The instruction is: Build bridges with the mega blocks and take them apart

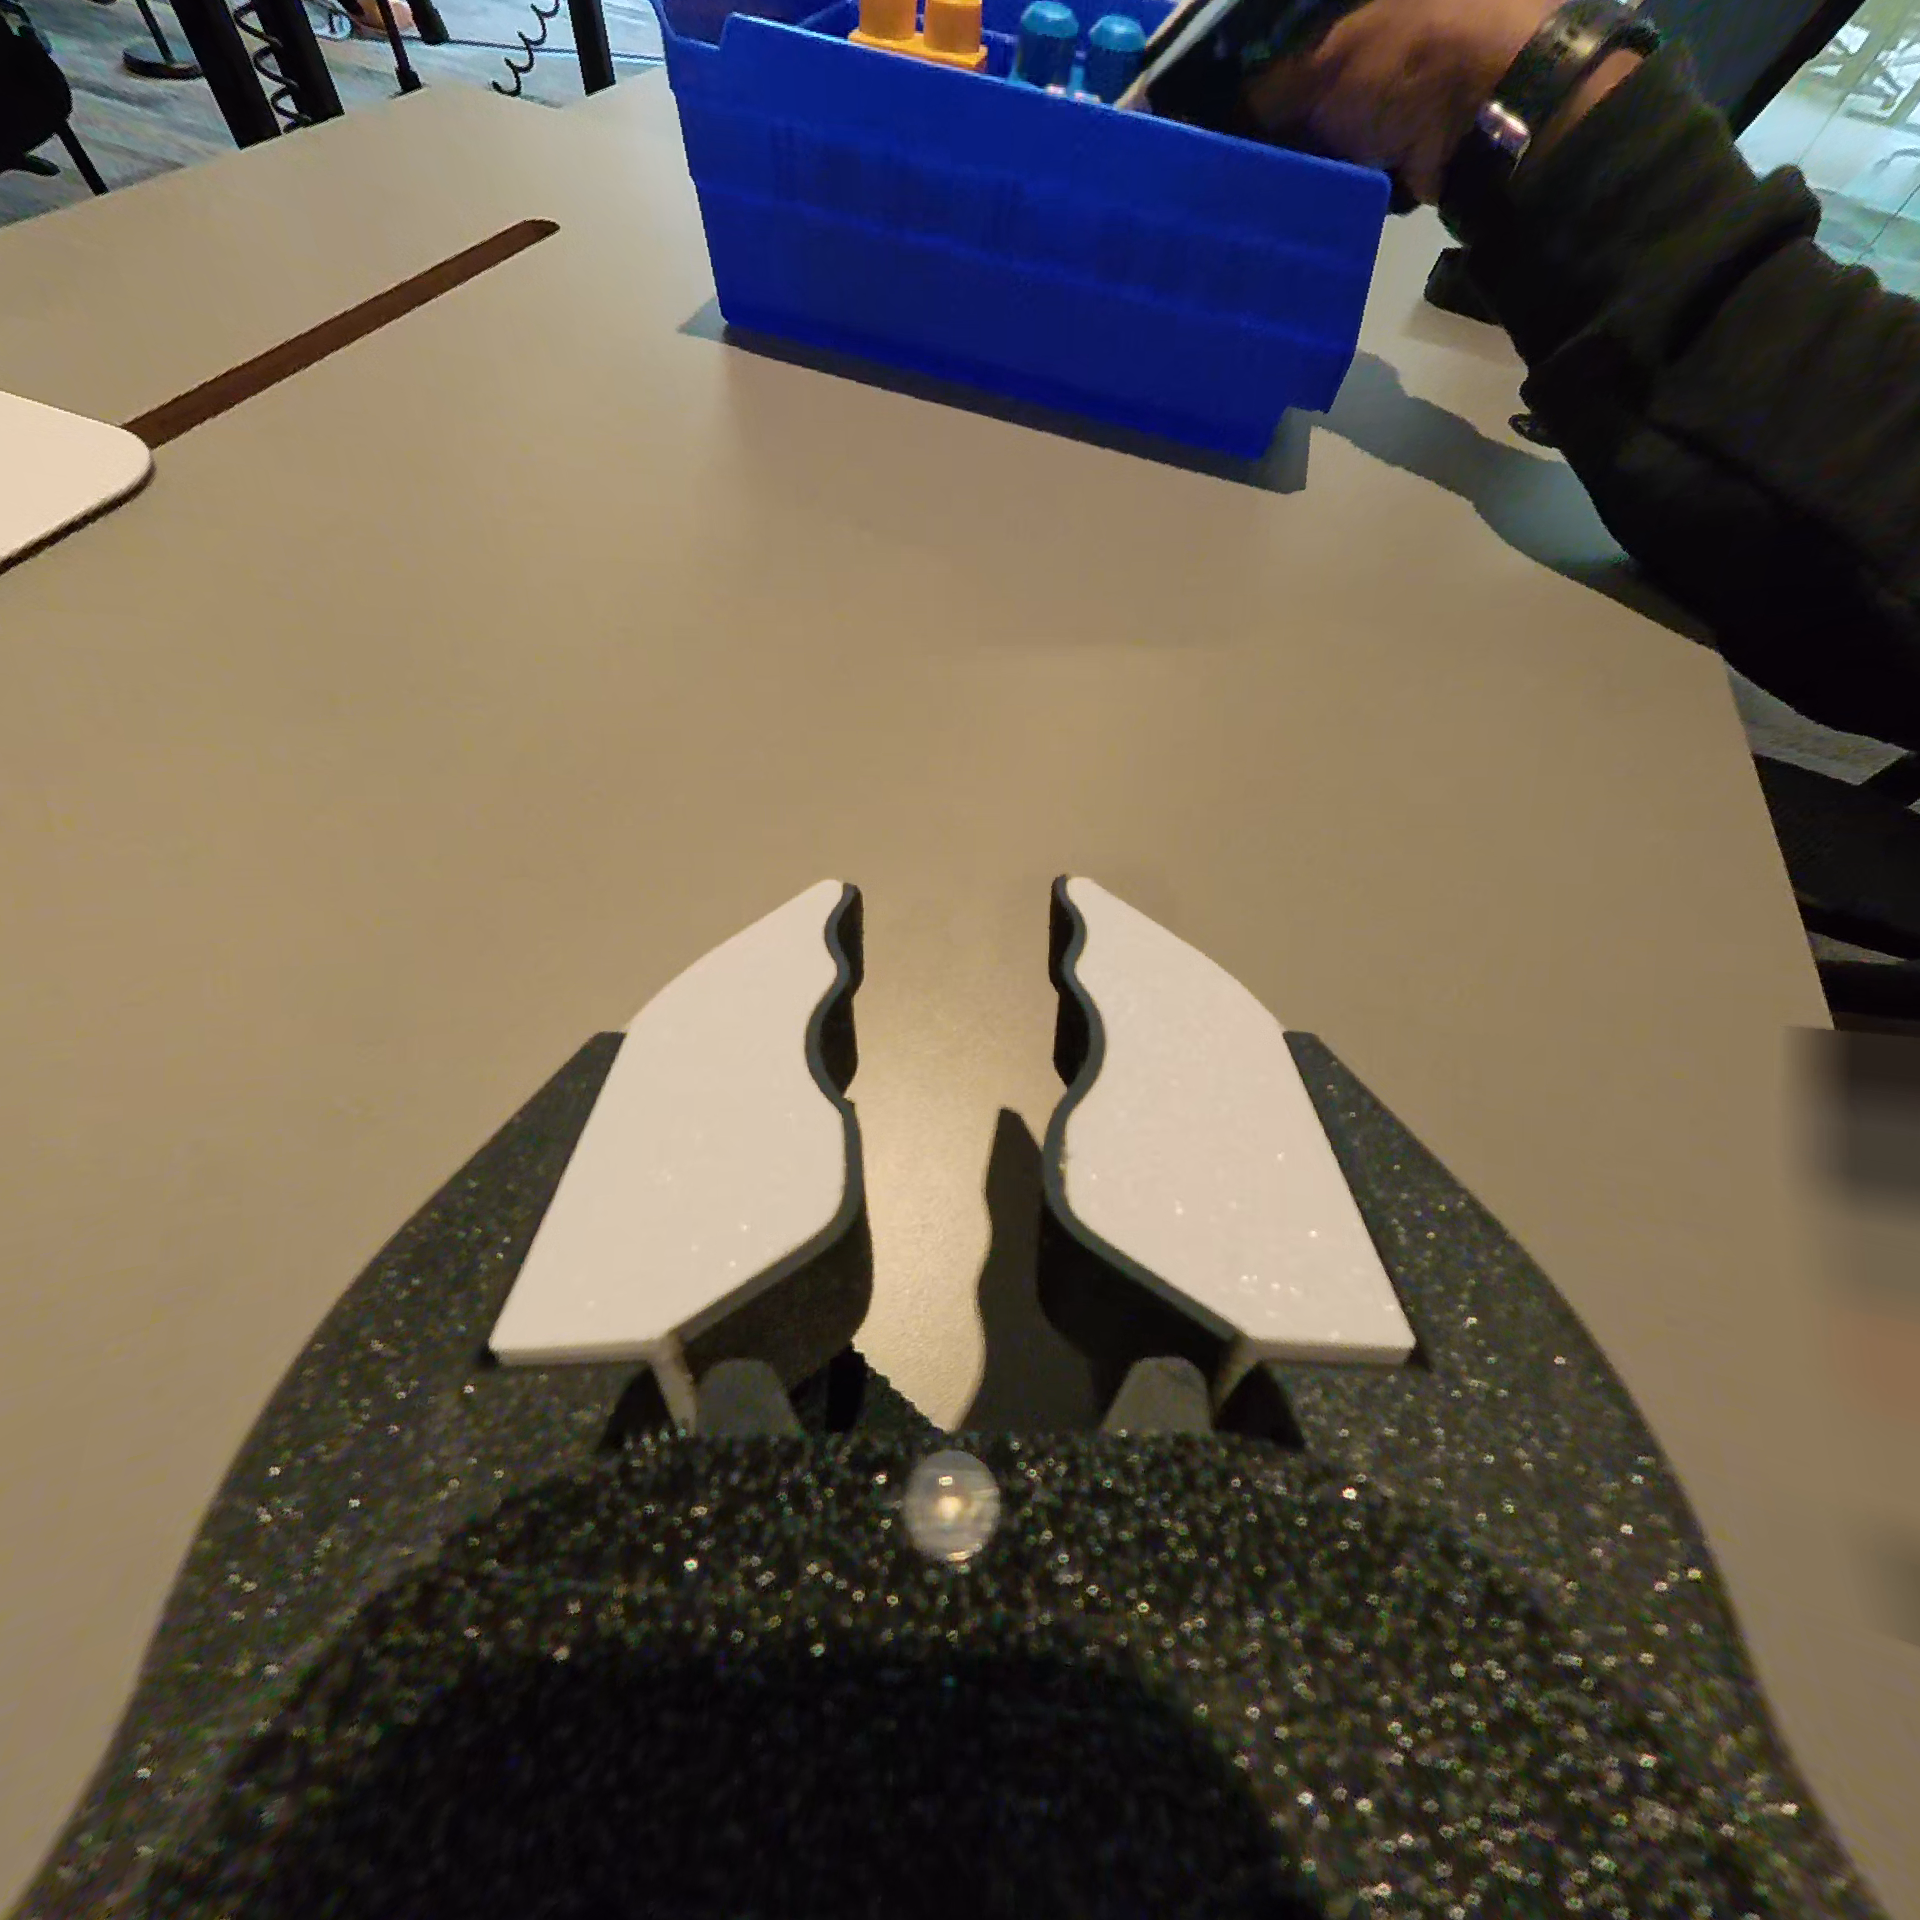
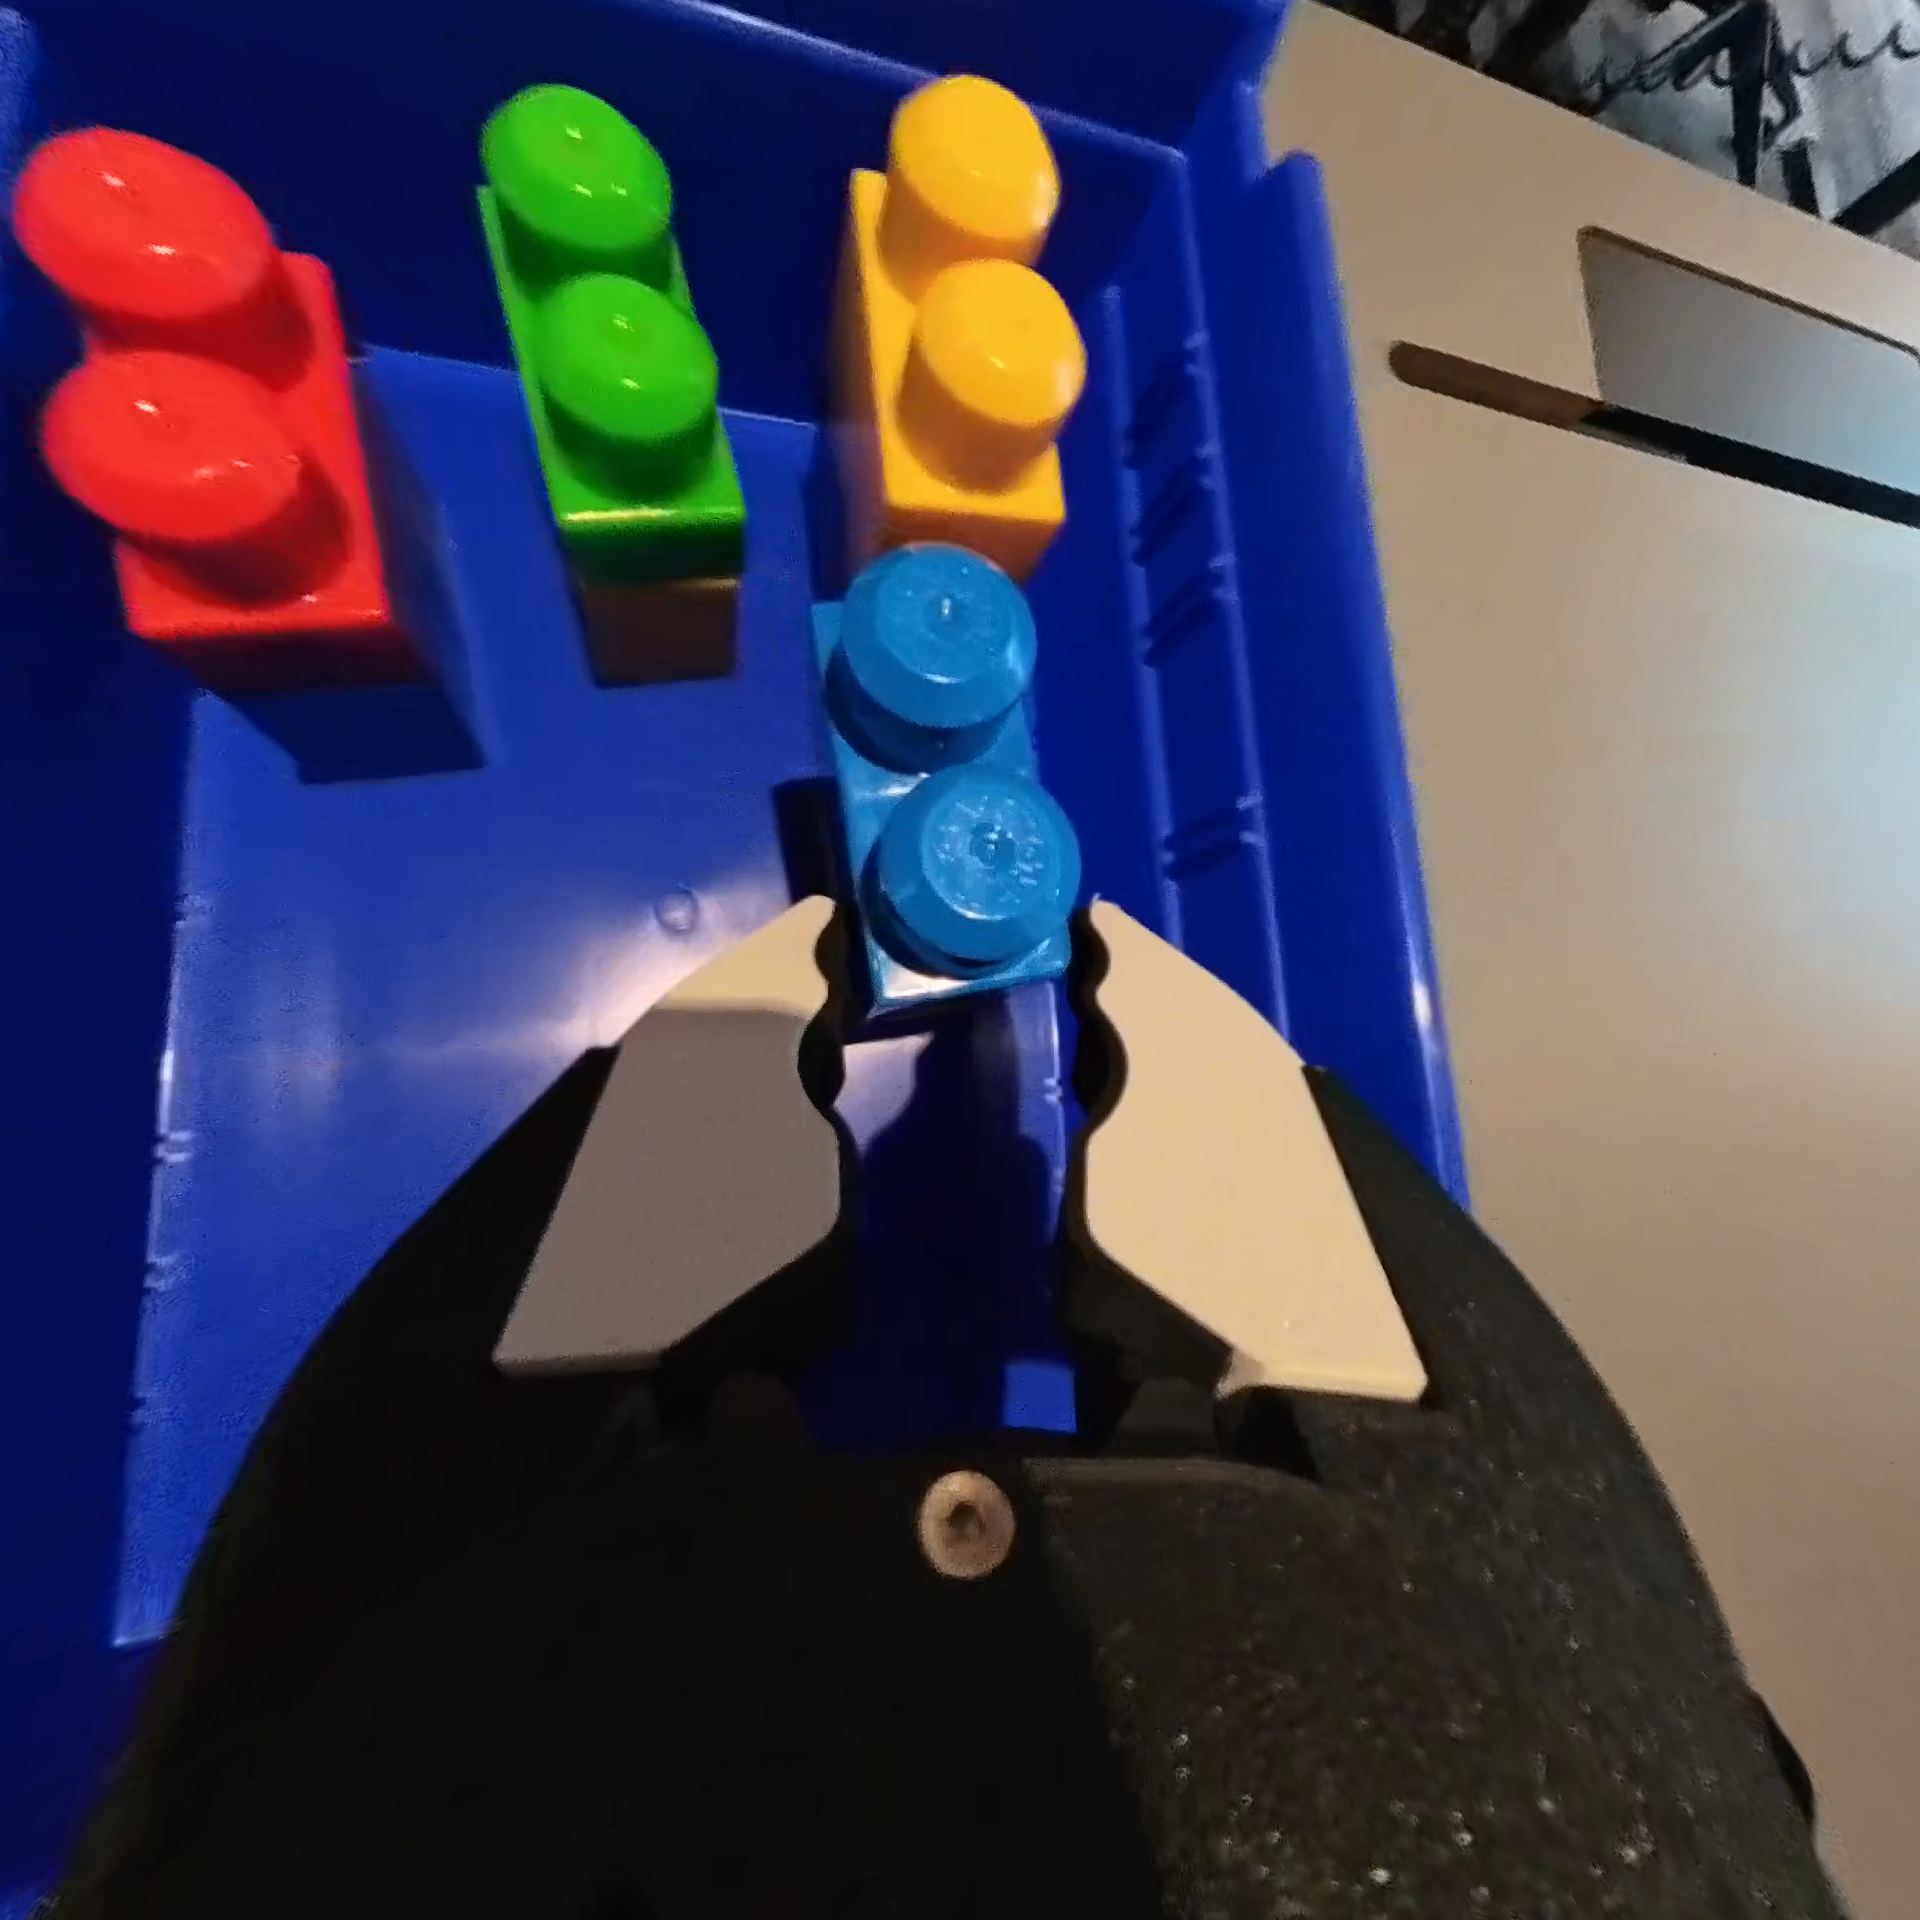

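The right tongs (image 2: 956,940) reach down into the blue bin (image 2: 1288,644) and their tips touch both sides of the near end of the blue block (image 2: 940,779), whose long axis runs straight away from them, so the next move is probably a lift. Behind it stand the yellow block (image 2: 966,343), green block (image 2: 623,353) and red block (image 2: 208,416). The left tongs (image 1: 956,899) hover half-open and empty above the table (image 1: 520,675), well apart from the bin.

Red block (image 2: 208,416), green block (image 2: 613,343), yellow block (image 2: 966,322), blue block (image 2: 951,779), blue bin (image 1: 1029,260)
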The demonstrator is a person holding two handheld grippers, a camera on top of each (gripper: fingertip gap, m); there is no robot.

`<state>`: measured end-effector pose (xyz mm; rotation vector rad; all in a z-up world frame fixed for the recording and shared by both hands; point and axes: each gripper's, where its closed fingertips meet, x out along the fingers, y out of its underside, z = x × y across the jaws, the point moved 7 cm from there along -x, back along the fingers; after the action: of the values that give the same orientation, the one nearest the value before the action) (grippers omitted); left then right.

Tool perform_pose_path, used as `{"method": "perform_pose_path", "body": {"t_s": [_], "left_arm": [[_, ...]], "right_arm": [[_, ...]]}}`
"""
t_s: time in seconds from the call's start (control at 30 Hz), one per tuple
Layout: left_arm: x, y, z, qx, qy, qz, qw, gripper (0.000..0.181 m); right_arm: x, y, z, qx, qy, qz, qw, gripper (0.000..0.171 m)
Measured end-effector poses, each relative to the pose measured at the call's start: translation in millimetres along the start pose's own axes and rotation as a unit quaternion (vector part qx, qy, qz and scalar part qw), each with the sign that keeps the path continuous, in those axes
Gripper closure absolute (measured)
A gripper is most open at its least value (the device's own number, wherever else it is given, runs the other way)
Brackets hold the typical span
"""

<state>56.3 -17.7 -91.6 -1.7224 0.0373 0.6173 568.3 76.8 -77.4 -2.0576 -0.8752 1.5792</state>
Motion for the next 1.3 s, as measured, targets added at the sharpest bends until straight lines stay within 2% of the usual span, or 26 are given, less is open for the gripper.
{"method": "perform_pose_path", "body": {"t_s": [0.23,0.3,0.37,0.47,0.53,0.63,0.77,0.87,0.93,1.03,1.1,1.17,1.27,1.3], "left_arm": [[0.9,0.1,-0.8,0.003,0.0,0.004,1.0,0.148],[0.4,-0.1,-0.5,0.002,0.0,0.003,1.0,0.148],[-0.3,-0.2,0.0,0.0,0.001,0.001,1.0,0.148],[-0.6,-0.4,0.1,0.0,0.002,0.0,1.0,0.148],[-0.6,-1.3,-0.5,0.002,0.004,-0.004,1.0,0.148],[0.2,-2.3,-0.1,0.004,0.004,-0.013,1.0,0.148],[-4.8,-8.7,3.0,0.029,-0.016,-0.069,0.997,0.146],[-17.5,-16.7,6.6,0.043,-0.035,-0.142,0.988,0.14],[-29.1,-22.2,8.9,0.041,-0.038,-0.204,0.977,0.136],[-46.5,-28.7,13.4,0.027,-0.029,-0.3,0.953,0.13],[-55.5,-30.8,16.3,0.019,-0.022,-0.349,0.937,0.118],[-61.5,-32.7,18.5,0.015,-0.022,-0.383,0.924,0.097],[-68.2,-36.5,20.8,0.018,-0.066,-0.418,0.906,0.057],[-70.2,-37.8,19.1,0.028,-0.073,-0.425,0.902,0.053]], "right_arm": [[0.1,4.4,-5.1,0.011,0.005,-0.009,1.0,0.129],[-1.7,5.3,-6.0,0.012,0.008,-0.013,1.0,0.119],[-7.3,5.6,-7.7,0.018,0.003,-0.028,0.999,0.118],[-25.1,2.8,-8.8,0.033,-0.019,-0.075,0.996,0.11],[-49.7,-8.1,2.0,0.042,-0.084,-0.161,0.983,0.106],[-106.4,-27.9,33.3,0.054,-0.208,-0.326,0.92,0.106],[-176.0,-42.8,84.5,0.057,-0.316,-0.508,0.799,0.105],[-206.4,-52.6,127.3,0.058,-0.404,-0.576,0.708,0.094],[-209.3,-56.9,158.1,0.054,-0.443,-0.581,0.681,0.091],[-197.8,-59.1,208.4,0.023,-0.485,-0.559,0.672,0.09],[-188.9,-58.1,239.6,0.004,-0.503,-0.54,0.675,0.092],[-181.8,-55.6,267.3,-0.024,-0.498,-0.52,0.693,0.095],[-174.2,-46.3,304.5,-0.083,-0.507,-0.475,0.715,0.093],[-173.3,-42.2,313.8,-0.099,-0.512,-0.467,0.714,0.096]]}}
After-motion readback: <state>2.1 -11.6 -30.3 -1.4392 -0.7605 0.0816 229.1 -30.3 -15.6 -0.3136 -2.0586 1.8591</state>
